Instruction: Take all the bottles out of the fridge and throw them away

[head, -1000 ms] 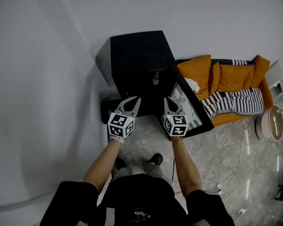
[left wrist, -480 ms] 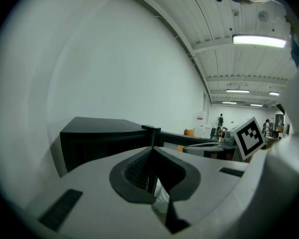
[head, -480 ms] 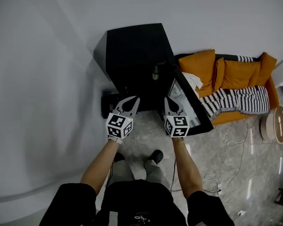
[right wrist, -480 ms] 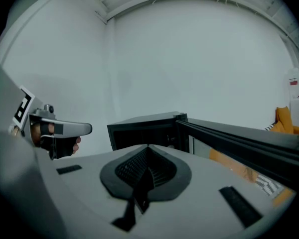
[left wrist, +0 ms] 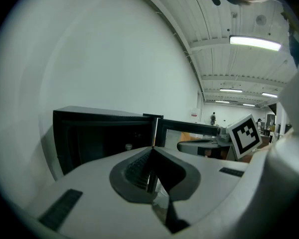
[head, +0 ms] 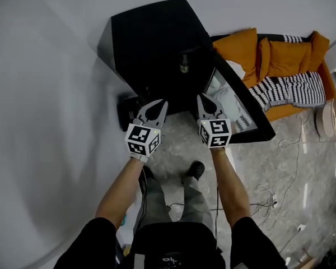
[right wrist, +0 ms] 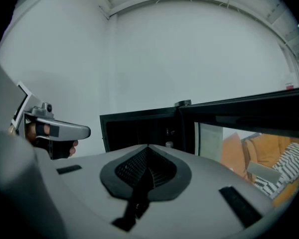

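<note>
A black fridge (head: 157, 43) stands against the white wall with its glass door (head: 241, 105) swung open to the right. One small bottle (head: 184, 63) shows in the dark interior; its cap also appears in the left gripper view (left wrist: 128, 146) and the right gripper view (right wrist: 168, 144). The rest of the inside is too dark to tell. My left gripper (head: 163, 102) and right gripper (head: 201, 97) are held side by side in front of the fridge opening, short of it. Both are shut with nothing between the jaws.
An orange sofa (head: 280, 55) with a striped blanket (head: 291, 91) sits right of the fridge, behind the open door. Cables (head: 280, 189) trail over the stone floor at the right. A low black box (head: 126, 108) lies at the fridge's left foot.
The person has stepped closer: the fridge looks larger and sits higher in the head view. Both grippers stay shut and side by side in front of it.
</note>
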Tool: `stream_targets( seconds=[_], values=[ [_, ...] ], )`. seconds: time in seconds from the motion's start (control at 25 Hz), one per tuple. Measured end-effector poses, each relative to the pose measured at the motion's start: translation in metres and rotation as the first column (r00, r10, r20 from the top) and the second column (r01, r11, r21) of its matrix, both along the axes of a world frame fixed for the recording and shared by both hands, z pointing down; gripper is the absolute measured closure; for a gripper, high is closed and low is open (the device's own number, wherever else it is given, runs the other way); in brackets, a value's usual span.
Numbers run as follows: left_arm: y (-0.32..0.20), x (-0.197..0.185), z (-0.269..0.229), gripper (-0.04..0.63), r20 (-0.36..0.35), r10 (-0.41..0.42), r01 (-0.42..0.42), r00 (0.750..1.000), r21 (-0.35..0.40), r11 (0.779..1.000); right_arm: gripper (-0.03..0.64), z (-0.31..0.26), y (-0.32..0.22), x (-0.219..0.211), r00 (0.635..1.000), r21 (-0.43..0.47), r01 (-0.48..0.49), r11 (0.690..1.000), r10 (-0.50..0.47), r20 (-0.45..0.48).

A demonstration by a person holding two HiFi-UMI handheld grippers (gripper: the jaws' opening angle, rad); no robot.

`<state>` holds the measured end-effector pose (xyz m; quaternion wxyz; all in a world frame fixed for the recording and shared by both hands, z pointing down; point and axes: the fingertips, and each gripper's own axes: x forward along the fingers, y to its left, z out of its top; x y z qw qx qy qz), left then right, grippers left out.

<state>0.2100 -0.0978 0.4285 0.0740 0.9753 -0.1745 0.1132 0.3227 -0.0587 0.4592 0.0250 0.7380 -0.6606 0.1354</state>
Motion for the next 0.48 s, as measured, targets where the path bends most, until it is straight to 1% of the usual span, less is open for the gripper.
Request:
stream_targets(
  seconds=[0.24,0.36,0.48],
  values=[
    [-0.032,-0.008,0.030,0.594,0.005,0.025,-0.025,1.000,0.011,1.000,0.607,0.030,-0.040,0.004,0.997,0.026,-0.073,0.997,0.074,-0.030],
    [-0.045,-0.010,0.045,0.594,0.009,0.036,-0.036,0.999,0.018,0.999,0.607,0.045,-0.056,0.002,0.994,0.032,-0.092,0.995,0.094,-0.047],
    [-0.055,-0.003,0.062,0.594,-0.002,0.054,-0.054,0.999,0.020,0.998,0.607,0.063,-0.069,0.002,0.993,0.041,-0.098,0.994,0.100,-0.062]
  ],
)
